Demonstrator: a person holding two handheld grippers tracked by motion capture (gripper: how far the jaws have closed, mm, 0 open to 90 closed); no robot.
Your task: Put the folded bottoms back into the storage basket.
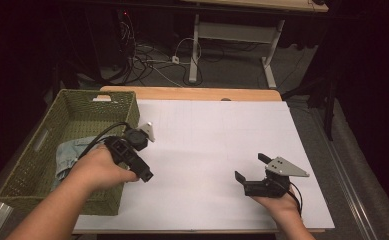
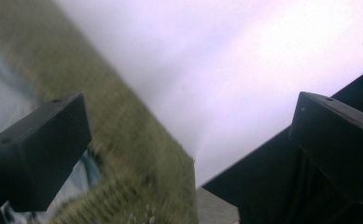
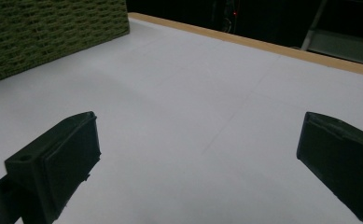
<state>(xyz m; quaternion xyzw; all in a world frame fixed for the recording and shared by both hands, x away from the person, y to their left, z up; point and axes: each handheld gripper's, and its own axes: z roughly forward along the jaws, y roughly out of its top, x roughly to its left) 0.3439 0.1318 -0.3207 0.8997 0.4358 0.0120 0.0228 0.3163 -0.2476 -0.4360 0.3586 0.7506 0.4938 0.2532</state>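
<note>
A green woven basket (image 1: 30, 150) stands at the table's left, and a folded blue denim garment (image 1: 70, 152) lies inside it. A hand holds my left gripper (image 1: 134, 162) over the basket's right wall, turned sideways. Its own view is blurred: my left gripper (image 2: 188, 126) is open with nothing between the jaws, above the basket wall (image 2: 142, 154) and the denim (image 2: 2, 93). My right gripper (image 1: 252, 167) rests low over the white sheet (image 1: 212, 135) at the front right. From its own camera my right gripper (image 3: 198, 154) is open and empty, with the basket (image 3: 44, 32) off to the far left.
The white sheet covers most of the wooden table (image 1: 192, 93), whose far edge shows as a tan strip (image 3: 263, 46). Beyond it stand a white desk frame (image 1: 232, 35) and tangled cables (image 1: 152, 57) on the dark floor.
</note>
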